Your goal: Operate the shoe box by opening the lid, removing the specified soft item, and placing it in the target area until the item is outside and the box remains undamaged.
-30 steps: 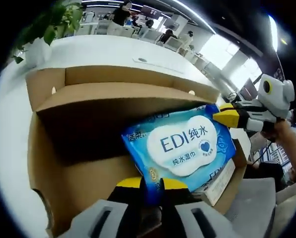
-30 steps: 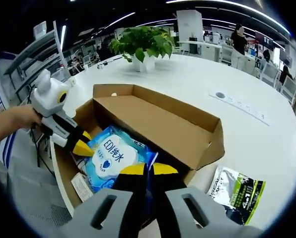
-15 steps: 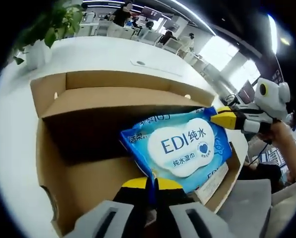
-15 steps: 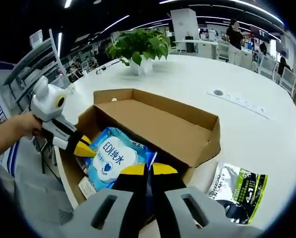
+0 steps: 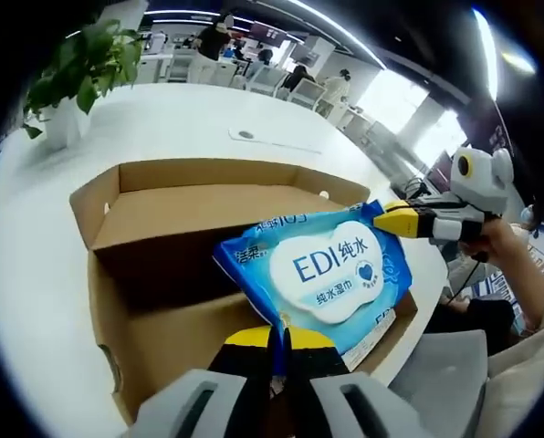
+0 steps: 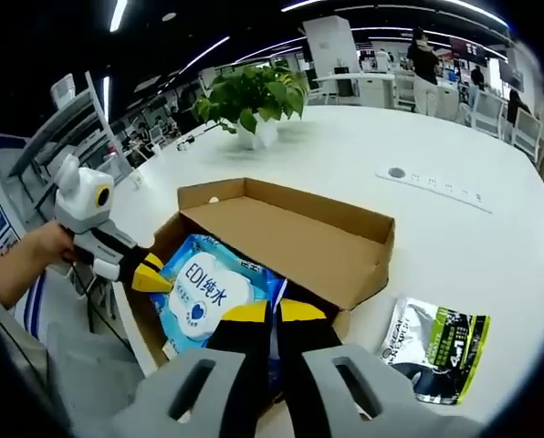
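In the left gripper view, the left gripper (image 5: 274,339) rises at 6 o'clock with its yellow-tipped fingers pinching the near edge of the blue wet-wipes pack (image 5: 322,274). In the right gripper view, the right gripper (image 6: 272,315) does likewise at 6 o'clock, its fingers pressed onto the opposite edge of that pack (image 6: 208,290). Each gripper also enters the other's view: the right one at 3 o'clock in the left gripper view, touching the pack's far corner, and the left one at 9 o'clock in the right gripper view, held by a hand (image 6: 36,251). A grip at both ends probably keeps the soft pack from sagging or snagging on the cardboard as it comes up.

The pack sits tilted, raised above the floor of the open shoe box (image 5: 172,228) but not yet clear of its walls — it spans between the two pairs of fingers, label facing up. The lid flap (image 6: 281,233) stands open behind it.

Farther out on the white table (image 6: 455,228) a green-and-black pouch (image 6: 434,345) lies at 4 o'clock, and a potted plant (image 6: 254,96) stands at 12 o'clock
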Demonstrator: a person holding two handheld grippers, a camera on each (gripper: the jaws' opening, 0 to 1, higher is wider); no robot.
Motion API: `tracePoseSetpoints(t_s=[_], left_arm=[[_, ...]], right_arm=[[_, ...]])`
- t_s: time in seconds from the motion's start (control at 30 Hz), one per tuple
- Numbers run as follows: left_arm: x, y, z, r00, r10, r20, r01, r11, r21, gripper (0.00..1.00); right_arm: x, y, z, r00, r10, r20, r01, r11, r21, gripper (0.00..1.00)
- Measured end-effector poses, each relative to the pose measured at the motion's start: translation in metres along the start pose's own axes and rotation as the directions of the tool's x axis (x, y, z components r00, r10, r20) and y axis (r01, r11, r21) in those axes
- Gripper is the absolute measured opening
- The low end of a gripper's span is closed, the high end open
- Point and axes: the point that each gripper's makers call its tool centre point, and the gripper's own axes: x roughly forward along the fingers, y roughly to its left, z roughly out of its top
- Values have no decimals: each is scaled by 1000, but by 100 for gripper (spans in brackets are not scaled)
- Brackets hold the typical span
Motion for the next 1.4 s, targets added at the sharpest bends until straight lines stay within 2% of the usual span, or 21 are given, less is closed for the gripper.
tracePoseSetpoints(t_s=[0.1, 0.3, 0.6, 0.97, 1.4], left_arm=[[-3, -6, 5, 1000, -11, 12, 11, 1000, -6, 3], [-4, -22, 14, 1000, -23, 13, 23, 999, 29, 3], [3, -46, 27, 999, -36, 12, 36, 997, 67, 3], [22, -71, 41, 999, -50, 7, 49, 994, 97, 3], [50, -109, 58, 996, -92, -2, 92, 988, 124, 3]], right_arm=[[-6, -3, 3, 1000, -3, 4, 3, 1000, 17, 0], [-18, -10, 7, 1000, -16, 15, 16, 999, 31, 0], [-37, -29, 8, 998, -53, 32, 51, 997, 56, 0], [-58, -56, 7, 994, -98, 42, 95, 992, 85, 0], [-89, -95, 2, 984, -169, 52, 161, 979, 122, 0]])
